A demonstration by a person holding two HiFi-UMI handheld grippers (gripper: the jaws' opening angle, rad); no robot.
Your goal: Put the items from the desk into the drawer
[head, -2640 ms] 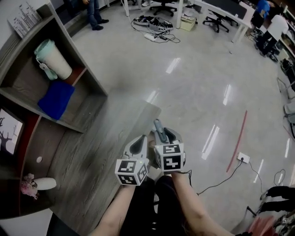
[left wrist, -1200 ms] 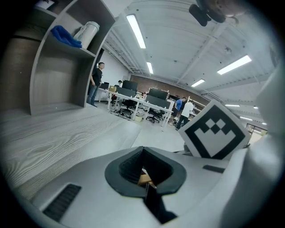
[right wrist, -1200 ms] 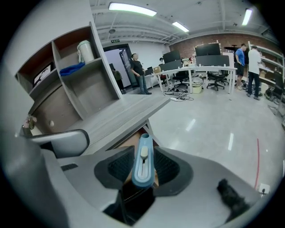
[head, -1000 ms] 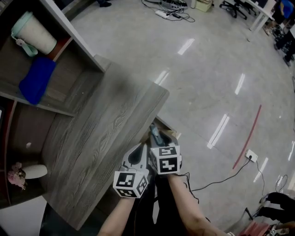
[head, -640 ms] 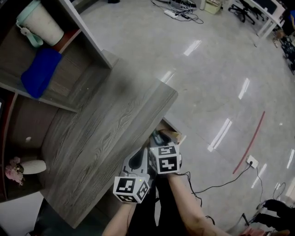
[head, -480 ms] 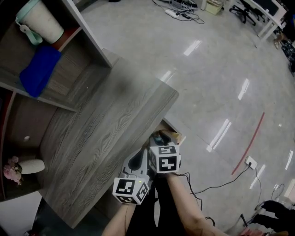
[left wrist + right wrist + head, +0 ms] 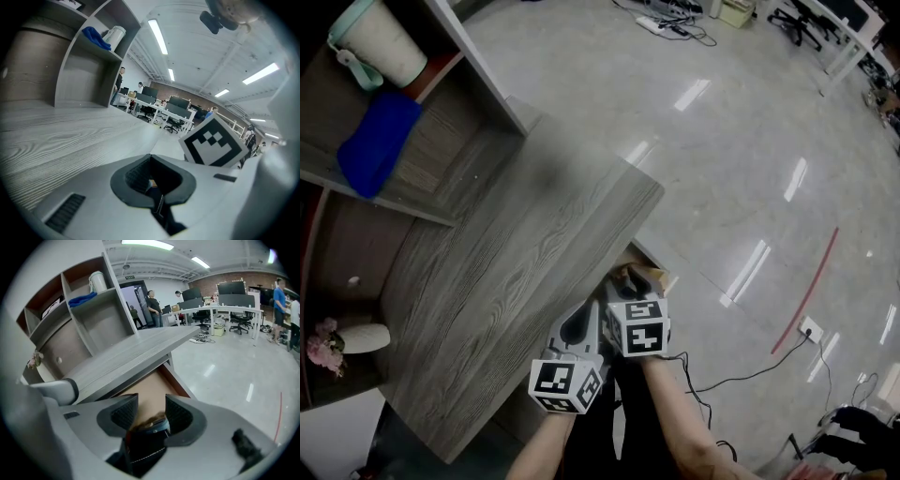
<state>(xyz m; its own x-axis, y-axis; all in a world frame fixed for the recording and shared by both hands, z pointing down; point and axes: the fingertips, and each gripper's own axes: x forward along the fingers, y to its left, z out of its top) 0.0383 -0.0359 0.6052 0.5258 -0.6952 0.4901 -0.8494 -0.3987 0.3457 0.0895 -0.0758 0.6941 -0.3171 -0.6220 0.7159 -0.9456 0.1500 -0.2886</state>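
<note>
My right tool (image 7: 151, 405) has just been opening, and the dark item (image 7: 151, 430) sits loose between its jaws over the drawer (image 7: 146, 389) at the counter's (image 7: 516, 262) 3 o'clock edge. I'd spread fully, then lift straight out. My left tool (image 7: 152, 180) is closed and empty.

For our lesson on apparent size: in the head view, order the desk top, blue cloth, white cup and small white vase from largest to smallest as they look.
1. desk top, by far.
2. blue cloth and white cup: too alike to rank.
3. small white vase, smallest.
</note>
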